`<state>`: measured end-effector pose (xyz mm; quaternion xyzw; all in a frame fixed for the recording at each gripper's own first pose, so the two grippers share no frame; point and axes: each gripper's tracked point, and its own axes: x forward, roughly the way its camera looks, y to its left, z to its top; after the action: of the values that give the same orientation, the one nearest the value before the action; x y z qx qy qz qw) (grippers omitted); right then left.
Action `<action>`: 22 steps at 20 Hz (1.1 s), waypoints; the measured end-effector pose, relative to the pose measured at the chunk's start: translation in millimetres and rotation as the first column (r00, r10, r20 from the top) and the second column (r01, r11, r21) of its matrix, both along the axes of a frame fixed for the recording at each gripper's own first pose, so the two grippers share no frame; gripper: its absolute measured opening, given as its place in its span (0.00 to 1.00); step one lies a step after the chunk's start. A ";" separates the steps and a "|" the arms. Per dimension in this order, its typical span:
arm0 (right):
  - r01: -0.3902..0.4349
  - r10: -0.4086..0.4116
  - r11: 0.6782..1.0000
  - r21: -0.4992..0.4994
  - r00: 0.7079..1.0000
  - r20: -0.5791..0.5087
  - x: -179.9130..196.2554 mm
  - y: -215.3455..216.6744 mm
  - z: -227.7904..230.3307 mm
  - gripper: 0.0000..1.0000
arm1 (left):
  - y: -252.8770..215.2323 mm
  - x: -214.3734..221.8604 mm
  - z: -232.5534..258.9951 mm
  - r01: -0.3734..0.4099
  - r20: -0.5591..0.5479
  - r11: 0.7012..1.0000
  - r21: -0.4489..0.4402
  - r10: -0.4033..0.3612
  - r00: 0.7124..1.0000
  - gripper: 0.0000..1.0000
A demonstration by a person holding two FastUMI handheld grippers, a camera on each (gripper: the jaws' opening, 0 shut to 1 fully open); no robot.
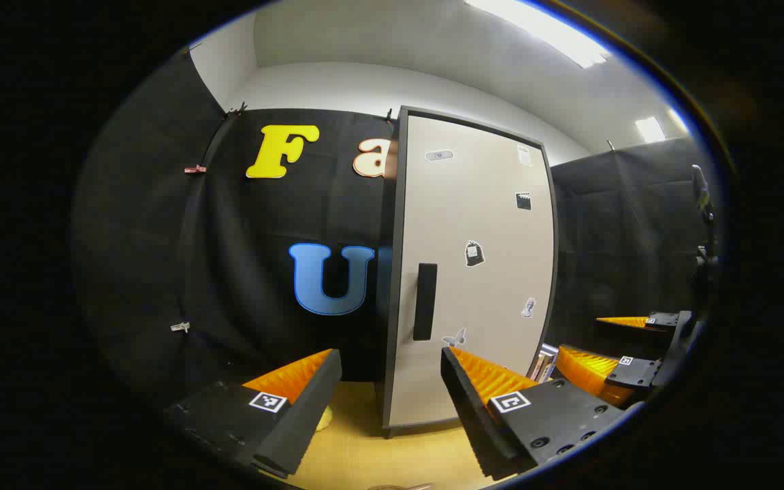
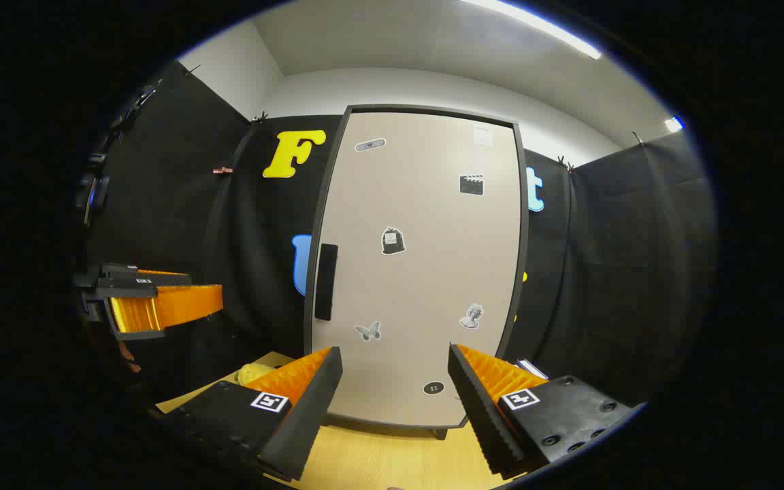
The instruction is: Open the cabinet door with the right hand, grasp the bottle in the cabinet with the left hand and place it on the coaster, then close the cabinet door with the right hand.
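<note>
A tall beige cabinet door (image 1: 474, 272) in a dark frame stands shut on the wooden table, hiding what is inside. Its black vertical handle (image 1: 425, 301) sits near the door's left edge. My left gripper (image 1: 392, 401) is open and holds nothing, a little short of the door, below the handle. In the right gripper view the same door (image 2: 419, 272) and handle (image 2: 325, 281) face me, and my right gripper (image 2: 395, 401) is open and holds nothing in front of the door's lower part. The right gripper (image 1: 610, 350) also appears at the far right, and the left gripper (image 2: 160, 306) at the far left.
The wooden table (image 1: 365, 449) runs under both grippers. A small pale yellow object (image 2: 254, 373) lies on it left of the cabinet. Some books (image 1: 543, 363) stand right of the cabinet. Black cloth walls close in the back and both sides.
</note>
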<state>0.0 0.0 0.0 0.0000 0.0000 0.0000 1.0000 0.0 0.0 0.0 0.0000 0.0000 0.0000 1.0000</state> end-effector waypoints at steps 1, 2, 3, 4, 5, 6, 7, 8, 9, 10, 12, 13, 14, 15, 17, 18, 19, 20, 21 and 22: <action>0.003 -0.003 1.000 0.007 1.000 0.006 -1.6 -1.0 2.2 0.97 | 0.1 -2.0 -0.2 0.001 0.001 1.000 0.000 -0.001 1.000 0.93; 0.007 -0.007 1.000 0.010 1.000 0.006 -2.4 -1.2 2.8 0.97 | -0.1 -3.8 1.3 0.003 0.003 1.000 -0.002 -0.003 1.000 0.93; 0.007 -0.007 1.000 0.011 1.000 0.005 -2.5 -0.9 2.8 0.97 | -0.2 -4.3 0.9 0.005 0.005 1.000 -0.005 -0.005 1.000 0.93; 0.007 -0.007 1.000 0.010 1.000 0.005 -3.3 -0.1 2.7 0.97 | -0.3 -5.8 1.7 0.007 0.006 1.000 -0.007 -0.007 1.000 0.93; 0.007 -0.008 1.000 0.008 1.000 0.005 -4.2 0.6 3.6 0.97 | 0.4 -6.0 1.0 0.007 0.005 1.000 -0.006 -0.007 1.000 0.93; 0.008 -0.008 1.000 0.005 1.000 0.007 -5.3 1.8 4.2 0.97 | 1.2 -7.1 1.3 0.007 0.004 1.000 -0.002 -0.007 1.000 0.93; 0.009 -0.009 1.000 0.001 1.000 0.012 -6.1 2.8 5.3 0.97 | 3.0 -8.7 1.6 0.006 0.006 1.000 0.002 -0.006 1.000 0.93; 0.008 -0.008 1.000 0.000 1.000 0.016 -5.8 4.1 6.6 0.97 | 4.2 -9.8 2.1 0.004 0.006 1.000 0.004 -0.004 1.000 0.93; 0.004 -0.004 1.000 0.002 1.000 0.021 -6.4 6.4 8.3 0.97 | 3.7 -10.3 1.1 0.004 0.006 1.000 0.003 -0.004 1.000 0.93; 0.001 -0.001 1.000 0.006 1.000 0.025 -6.6 8.1 9.6 0.97 | 3.9 -11.8 2.0 0.005 0.006 1.000 0.001 -0.005 1.000 0.93; -0.006 0.006 1.000 0.011 1.000 0.029 -6.4 11.2 12.2 0.97 | 4.6 -13.9 2.7 0.008 0.009 1.000 -0.001 -0.008 1.000 0.93; -0.009 0.008 1.000 0.009 1.000 0.029 -6.6 12.3 12.7 0.97 | 6.0 -14.7 2.1 0.006 0.009 1.000 0.000 -0.006 1.000 0.93; -0.010 0.009 1.000 0.007 1.000 0.029 -6.8 12.8 12.9 0.97 | 6.8 -15.7 2.5 0.005 0.010 1.000 0.000 -0.005 1.000 0.93; -0.011 0.011 1.000 0.005 1.000 0.030 -5.9 13.1 13.1 0.97 | 6.5 -15.9 2.3 0.005 0.012 1.000 -0.003 -0.005 1.000 0.93; -0.015 0.015 1.000 0.005 0.999 0.031 -6.7 14.9 14.0 0.97 | 7.8 -16.4 2.0 0.003 0.011 1.000 -0.006 -0.003 1.000 0.93; -0.017 0.017 1.000 0.003 0.999 0.032 -7.4 16.0 14.3 0.97 | 8.8 -16.4 1.5 0.001 0.009 1.000 -0.005 -0.001 1.000 0.93; -0.018 0.018 1.000 -0.001 0.999 0.033 -6.7 15.7 14.0 0.97 | 10.3 -16.0 0.5 -0.003 0.007 1.000 -0.003 0.003 1.000 0.93; -0.018 0.018 1.000 -0.006 0.999 0.031 -6.3 16.7 13.2 0.97 | 11.0 -15.9 -0.1 -0.004 0.004 1.000 0.000 0.004 1.000 0.93; -0.019 0.019 1.000 -0.008 0.999 0.027 -4.4 17.0 12.4 0.97 | 11.0 -14.9 -1.1 -0.003 0.002 1.000 0.000 0.003 1.000 0.93; -0.020 0.021 1.000 -0.006 0.999 0.024 -2.7 18.0 11.0 0.97 | 11.0 -14.6 -1.5 -0.001 0.000 1.000 0.000 0.001 1.000 0.93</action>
<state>-2.7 18.0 11.0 -0.0029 -0.0121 0.0102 0.9999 -14.6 11.0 -1.5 -0.0002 0.0001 0.0003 1.0000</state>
